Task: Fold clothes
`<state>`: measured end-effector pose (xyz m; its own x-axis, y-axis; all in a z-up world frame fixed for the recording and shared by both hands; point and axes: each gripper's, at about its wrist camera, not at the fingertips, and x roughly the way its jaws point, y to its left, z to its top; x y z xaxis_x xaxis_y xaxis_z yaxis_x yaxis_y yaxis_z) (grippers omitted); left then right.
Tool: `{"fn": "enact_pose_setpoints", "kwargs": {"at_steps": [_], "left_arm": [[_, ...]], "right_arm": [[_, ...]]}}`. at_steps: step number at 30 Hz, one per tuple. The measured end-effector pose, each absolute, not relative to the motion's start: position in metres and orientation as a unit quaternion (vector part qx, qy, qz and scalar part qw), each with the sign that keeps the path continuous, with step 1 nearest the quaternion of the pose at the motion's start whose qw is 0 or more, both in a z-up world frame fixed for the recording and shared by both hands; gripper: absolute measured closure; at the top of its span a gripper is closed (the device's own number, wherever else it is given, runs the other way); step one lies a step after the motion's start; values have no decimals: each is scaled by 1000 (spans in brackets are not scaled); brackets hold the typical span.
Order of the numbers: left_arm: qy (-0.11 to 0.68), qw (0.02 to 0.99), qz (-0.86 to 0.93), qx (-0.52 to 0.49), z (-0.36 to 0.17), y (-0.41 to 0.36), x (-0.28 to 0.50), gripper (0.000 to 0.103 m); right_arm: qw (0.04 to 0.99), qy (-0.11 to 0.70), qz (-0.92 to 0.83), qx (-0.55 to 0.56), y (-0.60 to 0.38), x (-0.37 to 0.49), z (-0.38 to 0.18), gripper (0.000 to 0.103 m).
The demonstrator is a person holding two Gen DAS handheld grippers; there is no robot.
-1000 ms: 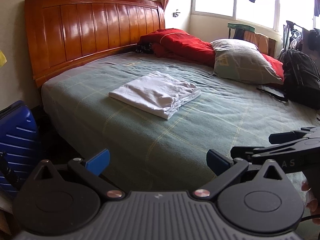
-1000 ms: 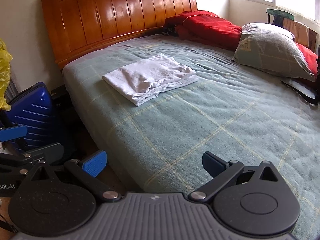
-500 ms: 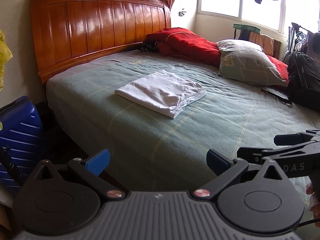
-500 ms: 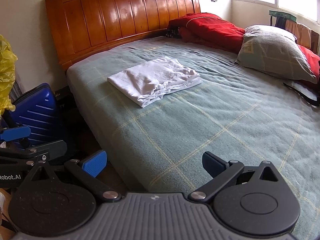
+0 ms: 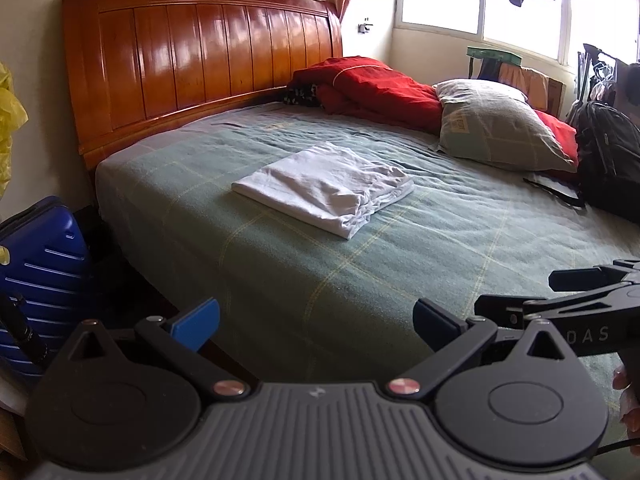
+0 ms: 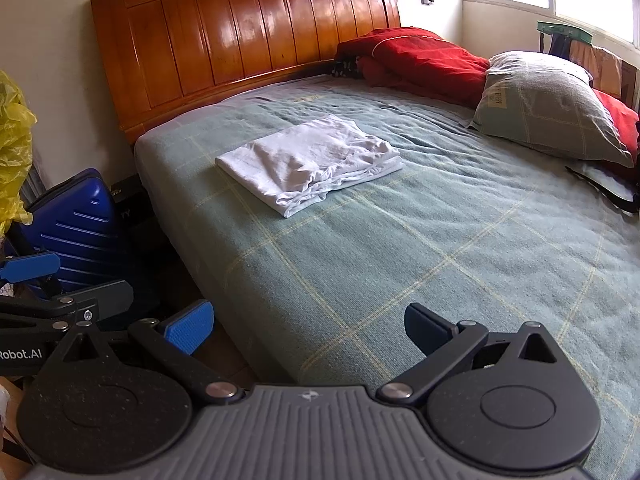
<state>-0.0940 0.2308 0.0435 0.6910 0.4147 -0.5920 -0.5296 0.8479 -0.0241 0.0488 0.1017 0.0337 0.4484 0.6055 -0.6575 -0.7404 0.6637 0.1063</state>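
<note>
A white garment (image 5: 326, 186) lies folded into a flat rectangle on the green checked bed cover (image 5: 440, 248), toward the headboard side; the right wrist view shows the same garment (image 6: 310, 162). My left gripper (image 5: 316, 326) is open and empty, held back at the bed's near edge, well short of the garment. My right gripper (image 6: 310, 326) is also open with nothing between its blue pads (image 6: 188, 328). Its body shows at the right edge of the left wrist view.
A wooden headboard (image 5: 200, 56) stands behind the bed. A red blanket (image 5: 372, 88), a grey pillow (image 5: 500, 128) and a black backpack (image 5: 608, 160) sit at the far side. A blue suitcase (image 5: 44, 264) and a yellow bag (image 6: 12, 160) stand left of the bed.
Both grippers have drawn slightly back and shifted left, so the bed and garment sit further right in view. The garment has not moved. Both stay open.
</note>
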Motion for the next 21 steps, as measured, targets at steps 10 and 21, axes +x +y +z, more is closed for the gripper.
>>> {"fn": "enact_pose_setpoints", "kwargs": {"at_steps": [10,21], "left_arm": [[298,915,255,-95,45,229,-93,1],[298,915,253,-97,45,228,-93,1]], "right_arm": [[845,346,397,-98,102,49,34,0],[844,346,398,-97,103,49,33,0]]}}
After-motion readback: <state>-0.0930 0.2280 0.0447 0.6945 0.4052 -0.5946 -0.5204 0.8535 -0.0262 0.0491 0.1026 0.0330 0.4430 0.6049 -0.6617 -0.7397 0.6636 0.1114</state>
